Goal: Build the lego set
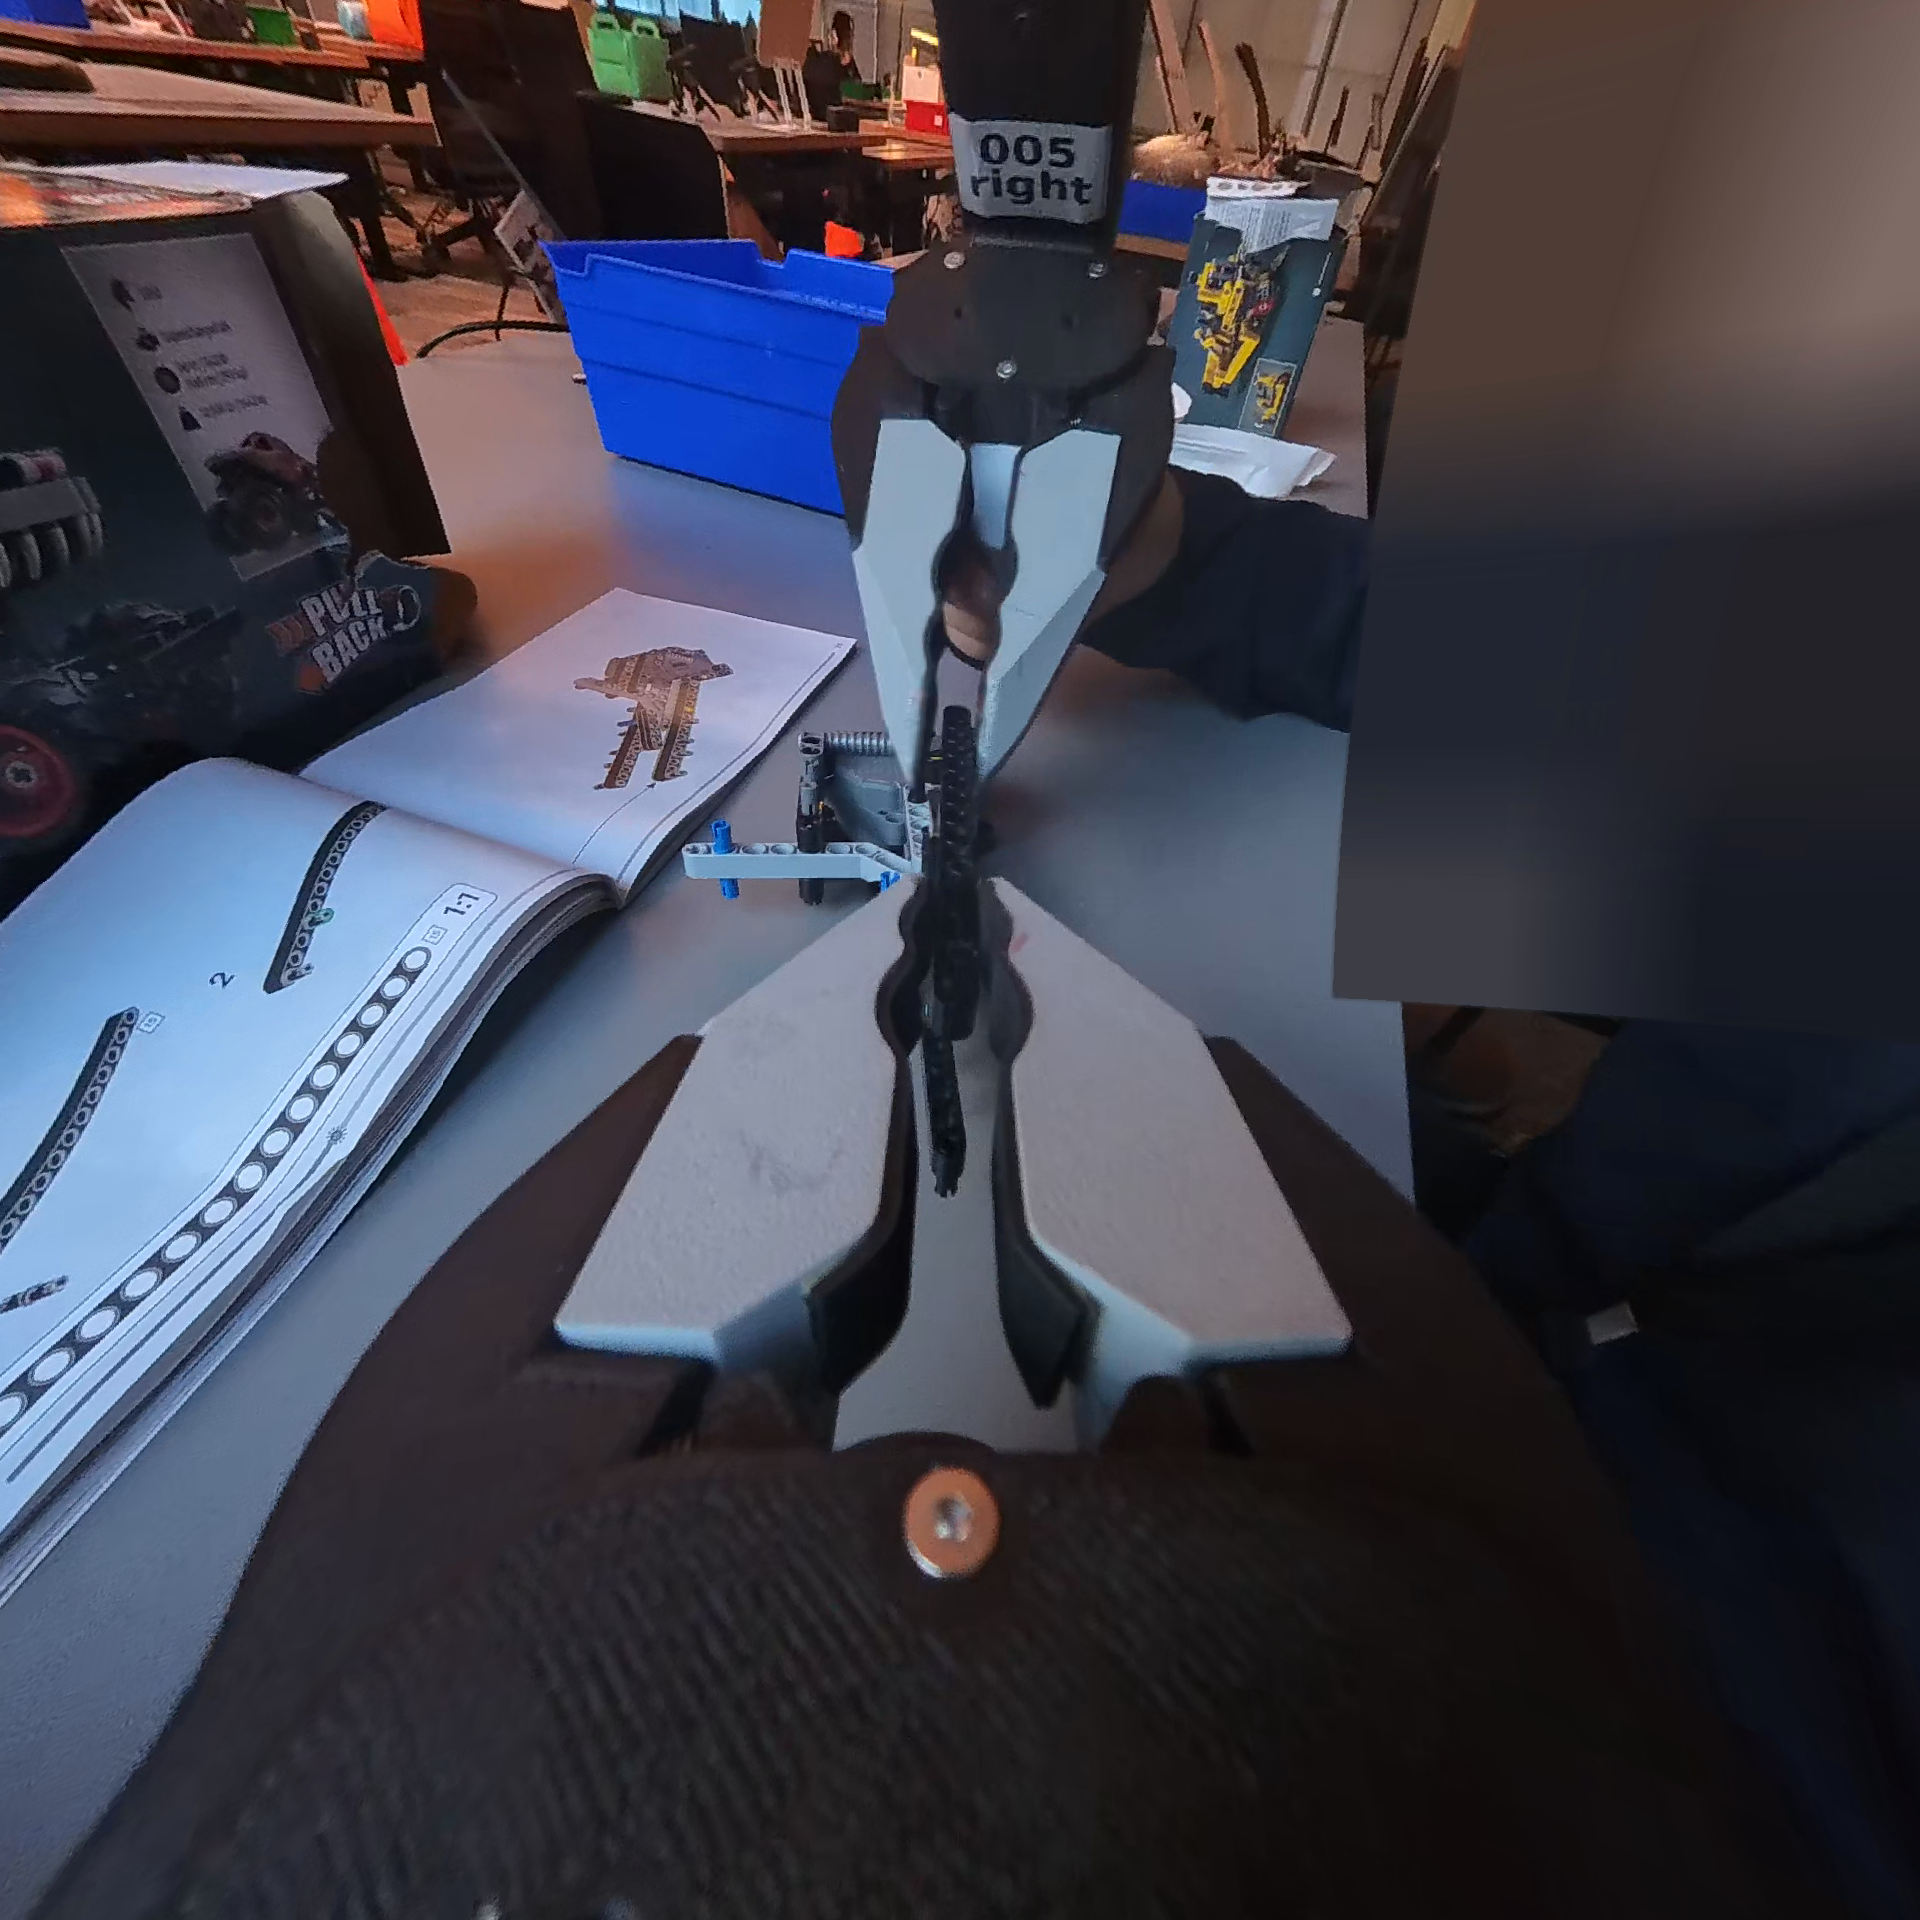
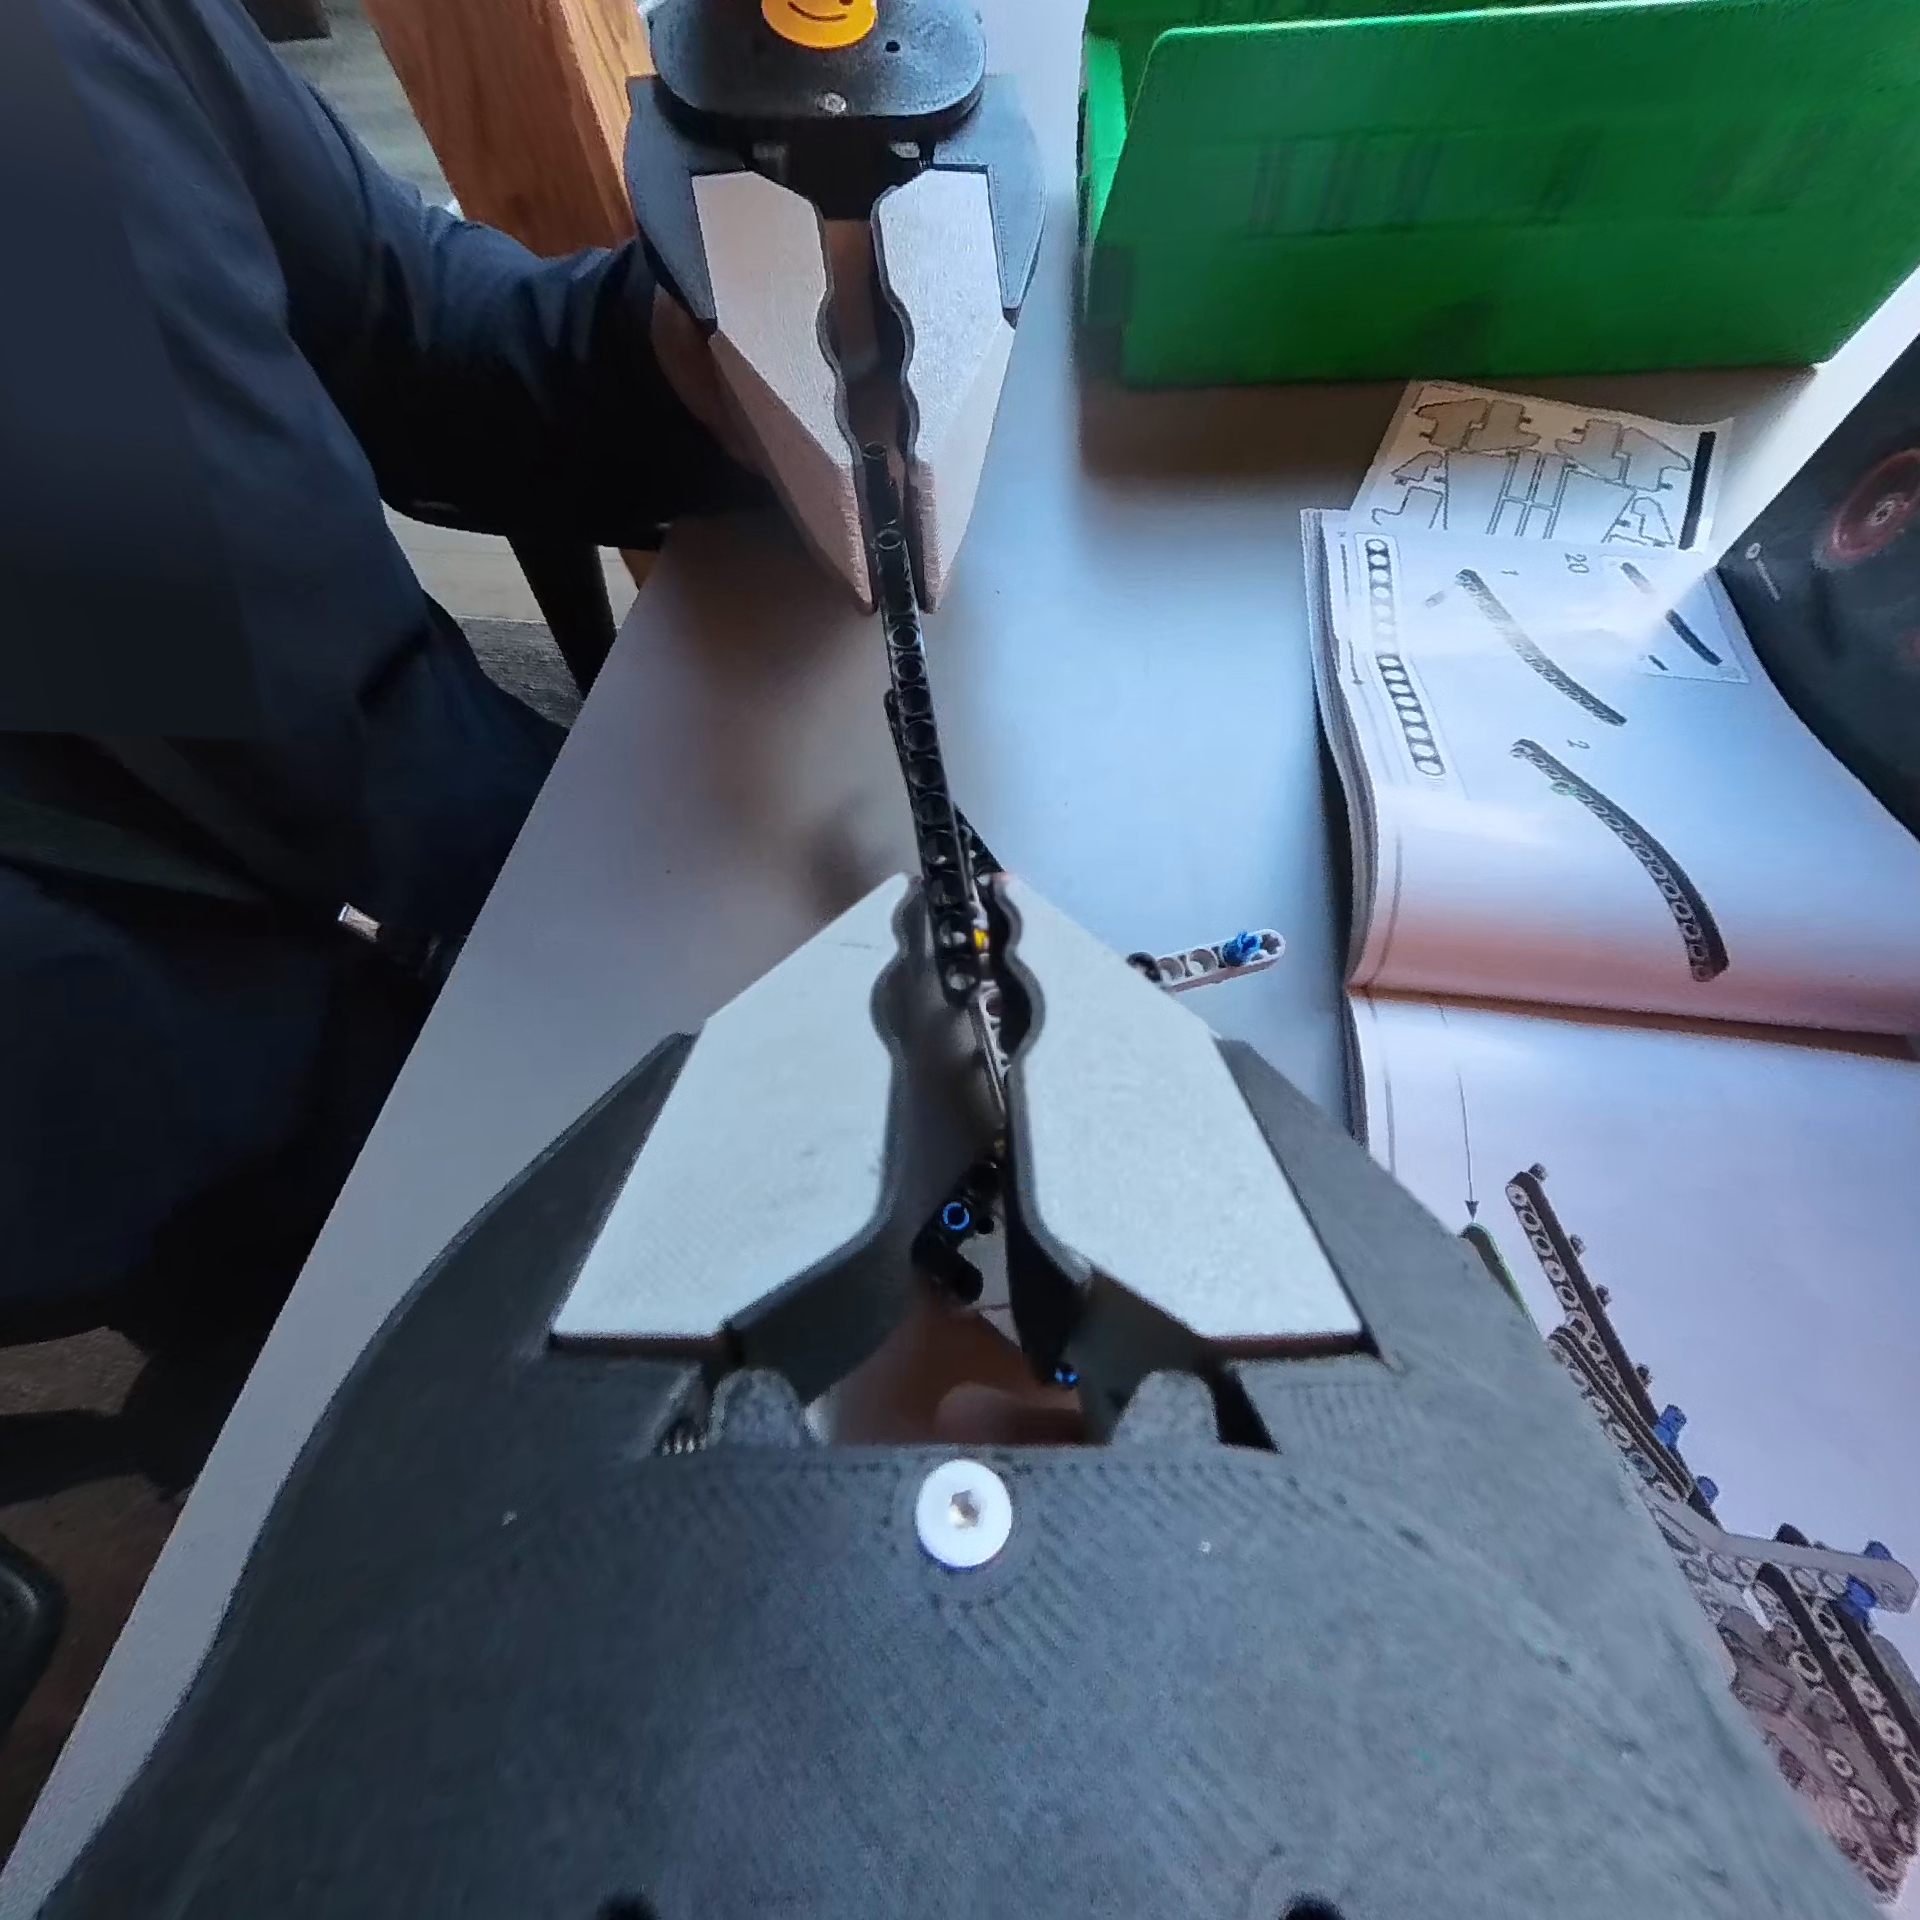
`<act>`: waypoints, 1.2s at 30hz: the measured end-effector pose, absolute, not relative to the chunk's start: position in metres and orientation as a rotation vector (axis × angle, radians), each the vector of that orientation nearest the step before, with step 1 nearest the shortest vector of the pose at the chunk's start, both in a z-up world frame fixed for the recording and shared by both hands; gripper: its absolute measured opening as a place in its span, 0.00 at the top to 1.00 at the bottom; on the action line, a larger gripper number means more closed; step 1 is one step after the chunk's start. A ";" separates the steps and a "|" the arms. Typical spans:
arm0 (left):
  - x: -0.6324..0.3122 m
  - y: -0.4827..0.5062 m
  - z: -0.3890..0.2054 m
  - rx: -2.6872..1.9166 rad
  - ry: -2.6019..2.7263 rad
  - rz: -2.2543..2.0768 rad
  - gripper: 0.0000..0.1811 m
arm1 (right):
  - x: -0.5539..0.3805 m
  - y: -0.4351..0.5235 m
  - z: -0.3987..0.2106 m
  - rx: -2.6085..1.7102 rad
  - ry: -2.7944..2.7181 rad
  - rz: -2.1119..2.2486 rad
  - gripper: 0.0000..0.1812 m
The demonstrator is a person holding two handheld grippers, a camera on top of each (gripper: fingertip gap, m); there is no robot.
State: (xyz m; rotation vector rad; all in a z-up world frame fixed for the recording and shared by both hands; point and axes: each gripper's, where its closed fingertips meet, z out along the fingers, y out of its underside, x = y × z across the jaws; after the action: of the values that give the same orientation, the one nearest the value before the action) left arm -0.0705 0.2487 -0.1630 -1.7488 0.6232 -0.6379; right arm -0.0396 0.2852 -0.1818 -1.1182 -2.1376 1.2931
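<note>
A long black holed beam (image 2: 914,707) spans between both grippers above the grey table (image 2: 1122,623). My left gripper (image 1: 951,896) is shut on one end of the beam (image 1: 948,1049). It shows at the top of the right wrist view (image 2: 899,608). My right gripper (image 2: 951,883) is shut on the other end, where the beam meets the grey lego assembly (image 2: 992,1029) with blue pins. In the left wrist view the right gripper (image 1: 951,764) comes down from above. The assembly (image 1: 831,821) and its light grey beam (image 1: 790,860) stick out to the left.
An open instruction booklet (image 1: 312,987) (image 2: 1558,779) lies beside the assembly. A dark lego box (image 1: 156,520) stands at the left, a blue bin (image 1: 717,353) and a small box (image 1: 1247,312) behind. A green bin (image 2: 1455,208) stands at the table's far end. A person in dark clothes (image 2: 208,520) sits at the table edge. Left tips to right tips: about 6 cm.
</note>
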 end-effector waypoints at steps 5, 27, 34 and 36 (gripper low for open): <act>-0.071 0.248 -0.164 -1.751 0.616 -0.644 0.97 | -0.040 0.284 -0.183 -1.110 -2.153 1.272 0.97; -0.080 0.238 -0.168 -1.756 0.651 -0.667 0.97 | -0.033 0.281 -0.183 -1.081 -2.184 1.318 0.97; -0.081 0.242 -0.170 -1.782 0.617 -0.680 0.97 | -0.037 0.287 -0.184 -1.126 -2.159 1.300 0.96; -0.079 0.243 -0.171 -1.790 0.613 -0.684 0.97 | -0.036 0.288 -0.187 -1.125 -2.168 1.282 0.96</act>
State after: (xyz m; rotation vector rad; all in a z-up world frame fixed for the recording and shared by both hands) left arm -0.0791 0.2427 -0.1709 -1.7901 0.6127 -0.6835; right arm -0.0355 0.2884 -0.1869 -1.1251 -2.1684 1.2820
